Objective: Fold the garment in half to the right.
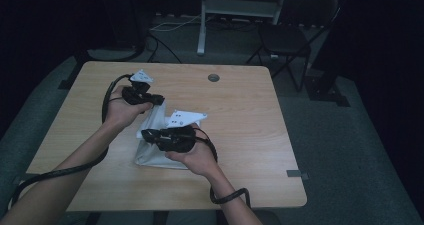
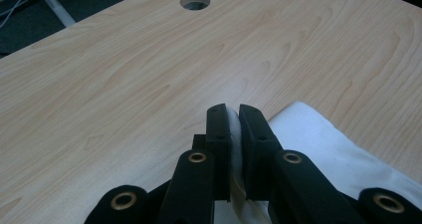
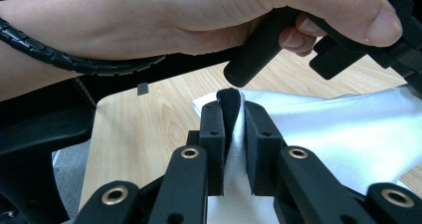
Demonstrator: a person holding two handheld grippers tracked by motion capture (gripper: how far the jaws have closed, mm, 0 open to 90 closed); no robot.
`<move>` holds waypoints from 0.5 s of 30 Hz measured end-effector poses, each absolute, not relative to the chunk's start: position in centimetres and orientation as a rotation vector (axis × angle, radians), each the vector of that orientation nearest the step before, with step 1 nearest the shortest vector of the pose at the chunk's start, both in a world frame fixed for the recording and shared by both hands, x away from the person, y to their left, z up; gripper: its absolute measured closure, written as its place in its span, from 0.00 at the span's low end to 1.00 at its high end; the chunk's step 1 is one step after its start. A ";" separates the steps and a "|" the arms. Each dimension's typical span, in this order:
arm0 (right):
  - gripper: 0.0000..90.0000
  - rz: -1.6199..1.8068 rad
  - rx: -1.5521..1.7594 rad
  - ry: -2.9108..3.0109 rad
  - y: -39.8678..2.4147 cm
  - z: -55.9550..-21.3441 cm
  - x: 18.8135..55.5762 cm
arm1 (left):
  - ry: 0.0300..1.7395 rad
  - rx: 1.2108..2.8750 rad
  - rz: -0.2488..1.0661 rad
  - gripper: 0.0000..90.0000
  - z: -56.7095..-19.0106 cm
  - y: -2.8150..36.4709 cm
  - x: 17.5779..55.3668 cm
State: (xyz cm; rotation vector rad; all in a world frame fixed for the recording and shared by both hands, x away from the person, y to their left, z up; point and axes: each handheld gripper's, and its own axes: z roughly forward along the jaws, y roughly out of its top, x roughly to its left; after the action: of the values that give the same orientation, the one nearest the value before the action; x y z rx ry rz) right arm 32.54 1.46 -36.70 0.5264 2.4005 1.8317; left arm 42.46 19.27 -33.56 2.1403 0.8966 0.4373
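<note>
1. The white, soft fabric cloth (image 1: 159, 130) lies partly lifted near the middle of the light wooden table (image 1: 240, 120), somewhat toward its left half. One end rises off the surface; the lower part rests on the tabletop toward the near edge.
2. The left gripper (image 1: 159, 100) holds the raised far end of the cloth. In the left gripper view its two black jaws are clamped on a thin fold of white fabric (image 2: 235, 134), with the remaining cloth trailing to the right over the wood.
3. The right gripper (image 1: 146, 134) holds the nearer portion of the cloth. In the right gripper view its jaws are clamped on a bunched edge of the fabric (image 3: 234, 134), and the cloth stretches away to the right.
4. The round cable hole (image 1: 213, 77) sits close to the far edge of the table, well apart from the cloth.
5. A black folding chair (image 1: 285, 37) stands on the floor beyond the far right corner.
</note>
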 end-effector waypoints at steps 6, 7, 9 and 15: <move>0.89 1.827 0.540 2.401 1.0 -36.9 32.5 | 0.880 2.141 0.443 0.93 -34.1 18.8 42.4; 0.89 1.822 0.537 2.403 0.9 -37.0 32.5 | 0.879 2.141 0.440 0.93 -34.2 18.7 42.4; 0.89 1.825 0.547 2.404 0.9 -37.1 32.4 | 0.878 2.141 0.438 0.93 -34.4 18.5 42.3; 0.89 1.820 0.557 2.411 0.4 -37.6 32.5 | 0.877 2.145 0.431 0.93 -34.7 18.1 42.3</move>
State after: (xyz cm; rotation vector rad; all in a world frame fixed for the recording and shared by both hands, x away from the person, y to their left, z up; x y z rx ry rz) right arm 32.47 0.37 -37.65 0.5572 2.4111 1.8196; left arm 42.31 18.12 -34.75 2.1448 0.8770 0.4310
